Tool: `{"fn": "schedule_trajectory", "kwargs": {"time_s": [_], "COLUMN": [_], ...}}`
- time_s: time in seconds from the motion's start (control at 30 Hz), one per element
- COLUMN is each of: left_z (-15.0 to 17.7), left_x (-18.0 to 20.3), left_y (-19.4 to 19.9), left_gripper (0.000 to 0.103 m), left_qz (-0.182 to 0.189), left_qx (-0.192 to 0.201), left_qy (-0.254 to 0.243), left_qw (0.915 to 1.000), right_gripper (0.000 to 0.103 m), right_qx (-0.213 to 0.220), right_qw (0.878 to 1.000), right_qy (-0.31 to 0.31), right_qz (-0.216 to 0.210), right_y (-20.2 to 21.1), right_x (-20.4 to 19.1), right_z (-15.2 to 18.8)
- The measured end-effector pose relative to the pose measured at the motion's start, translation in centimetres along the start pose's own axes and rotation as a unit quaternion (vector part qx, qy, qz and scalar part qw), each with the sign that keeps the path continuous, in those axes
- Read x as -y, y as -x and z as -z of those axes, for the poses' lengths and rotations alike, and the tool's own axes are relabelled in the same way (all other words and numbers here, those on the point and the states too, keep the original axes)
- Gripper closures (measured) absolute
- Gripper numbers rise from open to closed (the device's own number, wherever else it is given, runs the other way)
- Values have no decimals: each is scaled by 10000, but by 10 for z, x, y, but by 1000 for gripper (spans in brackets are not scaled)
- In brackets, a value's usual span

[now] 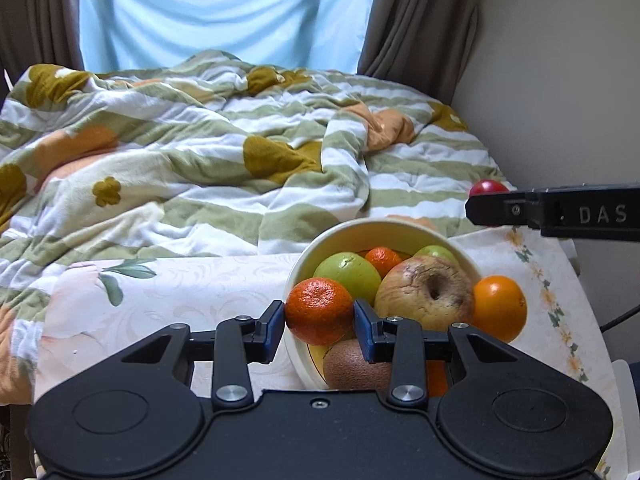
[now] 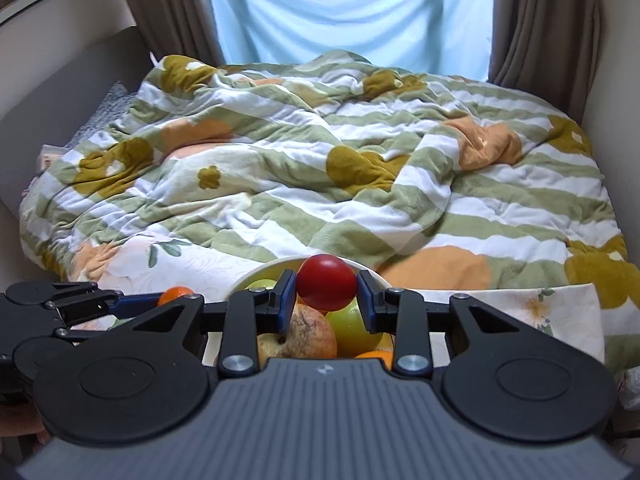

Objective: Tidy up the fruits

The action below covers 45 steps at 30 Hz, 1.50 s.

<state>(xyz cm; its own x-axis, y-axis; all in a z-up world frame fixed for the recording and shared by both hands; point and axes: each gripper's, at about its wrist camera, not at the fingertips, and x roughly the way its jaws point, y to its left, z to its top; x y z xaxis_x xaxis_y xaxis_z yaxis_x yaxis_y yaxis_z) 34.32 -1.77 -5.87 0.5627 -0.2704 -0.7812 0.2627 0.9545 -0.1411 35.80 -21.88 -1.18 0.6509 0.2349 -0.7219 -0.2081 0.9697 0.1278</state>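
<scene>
From the left wrist view, the left tongs are closed on a dimpled orange mandarin, both blue pads touching its sides, and it hangs over the near rim of the round cream bowl. Just beyond the tongs the bowl holds a smooth green apple, a small second mandarin, a wrinkled yellow-pink apple with its stem pit facing up, and a sliver of another green apple behind it. A fuzzy brown kiwi lies low, under the right pad. A glossy smooth orange sits to the right of the tongs, against the bowl's side; whether it rests on the rim or just outside on the floral-cloth counter is hard to tell. The bowl is nearly full, so releasing well probably means lowering the mandarin into a gap between fruits before opening, lest it roll off the heap.

From the right wrist view, the right tongs grip a shiny red round fruit, apple or tomato, above the same bowl. Directly below sit the wrinkled apple and a green apple, with an orange edge low right. The left tongs show to the left with their mandarin. Letting one hand release at a time seems wise.
</scene>
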Motion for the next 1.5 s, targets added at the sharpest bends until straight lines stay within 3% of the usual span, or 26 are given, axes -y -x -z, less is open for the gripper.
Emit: {"fn": "schedule_trajectory", "kwargs": {"time_s": [0.23, 0.3, 0.37, 0.43, 1.27, 1.33, 1.4, 1.5], "left_z": [3, 3, 2, 3, 14, 15, 17, 19], "left_x": [-8, -9, -10, -12, -37, -37, -35, -31], "left_y": [-19, -19, -16, -9, 24, 28, 32, 42], "left_gripper": [62, 56, 18, 9, 4, 4, 4, 4], "left_qz": [188, 220, 226, 190, -281, -327, -389, -475], "left_qx": [-224, -211, -152, -9, 173, 210, 227, 280], "left_qy": [-76, -74, -54, -70, -44, -35, -41, 6], "left_qw": [9995, 9995, 9996, 9998, 9994, 9992, 9990, 9985], "right_gripper": [55, 55, 55, 55, 54, 47, 23, 0], "right_qx": [-139, -166, -179, -179, -823, -765, -682, -513], "right_qw": [9997, 9996, 9995, 9996, 9966, 9970, 9976, 9987], "right_qy": [-153, -176, -197, -193, -22, -20, 2, 29], "right_qz": [119, 133, 138, 135, -38, -79, -139, -74], "right_y": [-22, -26, -29, -30, -115, -114, -108, -94], "right_x": [0, 0, -1, -1, -24, -24, -25, -26], "right_z": [-1, -3, -4, -4, -15, -15, -15, -16]}}
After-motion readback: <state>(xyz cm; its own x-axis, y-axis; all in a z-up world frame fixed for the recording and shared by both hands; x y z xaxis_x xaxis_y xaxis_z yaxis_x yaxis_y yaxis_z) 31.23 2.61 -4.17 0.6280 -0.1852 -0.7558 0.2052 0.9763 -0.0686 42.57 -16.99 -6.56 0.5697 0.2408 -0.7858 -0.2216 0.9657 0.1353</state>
